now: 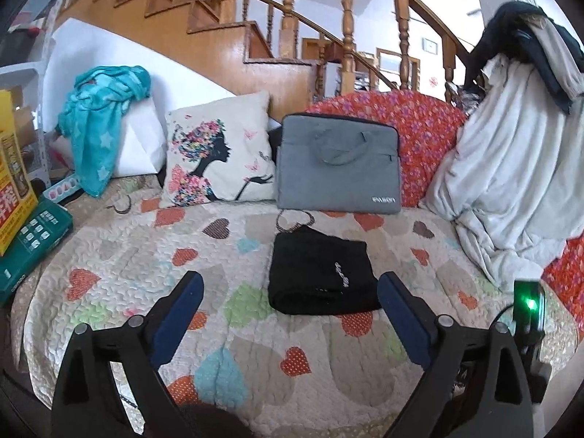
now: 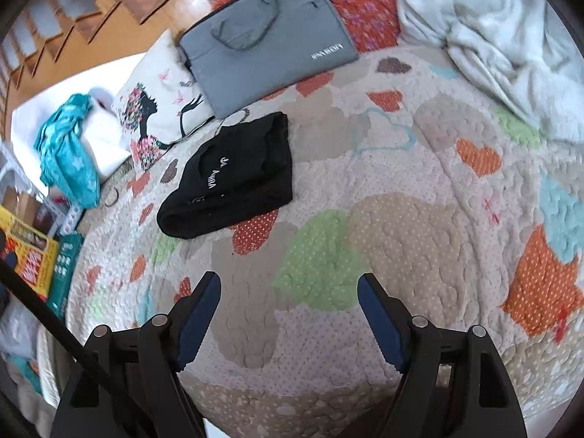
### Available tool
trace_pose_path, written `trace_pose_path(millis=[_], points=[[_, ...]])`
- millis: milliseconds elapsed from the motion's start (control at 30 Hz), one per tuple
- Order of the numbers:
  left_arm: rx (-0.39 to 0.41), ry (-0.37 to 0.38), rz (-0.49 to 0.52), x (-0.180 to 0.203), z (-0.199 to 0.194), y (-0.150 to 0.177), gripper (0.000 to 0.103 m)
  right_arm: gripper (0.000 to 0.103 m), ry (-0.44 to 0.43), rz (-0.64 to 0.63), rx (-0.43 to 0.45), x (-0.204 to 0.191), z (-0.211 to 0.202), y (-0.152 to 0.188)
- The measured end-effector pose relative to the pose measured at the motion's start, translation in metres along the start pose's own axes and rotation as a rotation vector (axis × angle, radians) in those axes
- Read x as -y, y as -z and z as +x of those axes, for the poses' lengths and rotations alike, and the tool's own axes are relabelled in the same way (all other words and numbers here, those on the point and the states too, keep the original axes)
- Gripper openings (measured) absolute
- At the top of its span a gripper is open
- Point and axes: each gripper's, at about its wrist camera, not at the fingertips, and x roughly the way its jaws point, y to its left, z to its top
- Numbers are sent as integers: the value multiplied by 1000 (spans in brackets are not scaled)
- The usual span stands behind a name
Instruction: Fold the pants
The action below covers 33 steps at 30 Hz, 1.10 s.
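The black pants (image 1: 321,273) lie folded into a compact rectangle on the heart-patterned quilt (image 1: 127,255), white lettering facing up. My left gripper (image 1: 292,284) hangs just in front of the pants with its jaws wide apart and nothing between the blue pads. In the right wrist view the same folded pants (image 2: 233,179) rest up and to the left, well apart from my right gripper (image 2: 288,288), which stands open over bare quilt (image 2: 419,219) and holds nothing.
Behind the pants a grey laptop bag (image 1: 337,164) leans on a red floral cushion (image 1: 427,127), beside a printed pillow (image 1: 219,157). A white blanket (image 1: 511,182) is heaped at right. A teal cloth (image 1: 102,124) and boxes (image 1: 33,241) sit at left. A wooden staircase (image 1: 255,36) rises behind.
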Motion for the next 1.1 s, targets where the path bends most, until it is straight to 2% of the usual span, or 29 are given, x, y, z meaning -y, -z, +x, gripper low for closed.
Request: trace_pose_path(millis=[100,200,300,400,533,667,933,1100], points=[[34,-46,-4,-4,-8,-7,98,82,41,-75,7,-13,1,3],[78,-91,10,-6,-17,-13,103,82,56,-118,22,-22,-5,3],[101,-138,31,-8,-23,-17,103,83,4,-72,24,-25,-16,4],[91,-190,37,-12,-22,-15,103,86,7,-113,30,-38,-22,4],[16,-159,10,-24,-8,-13,103,87,-9,-149,8,-52,-17,2],[-99,-102,-58,-33,10,-5,103,87,7,-129,-10,-54,-9,2],[-270,-71,-25,-17,38,18,103,87,53,-99,-34,-45,-1,11],[-328,-57,-16,-14,46,26,103,87,65,-80,-38,-39,0,13]])
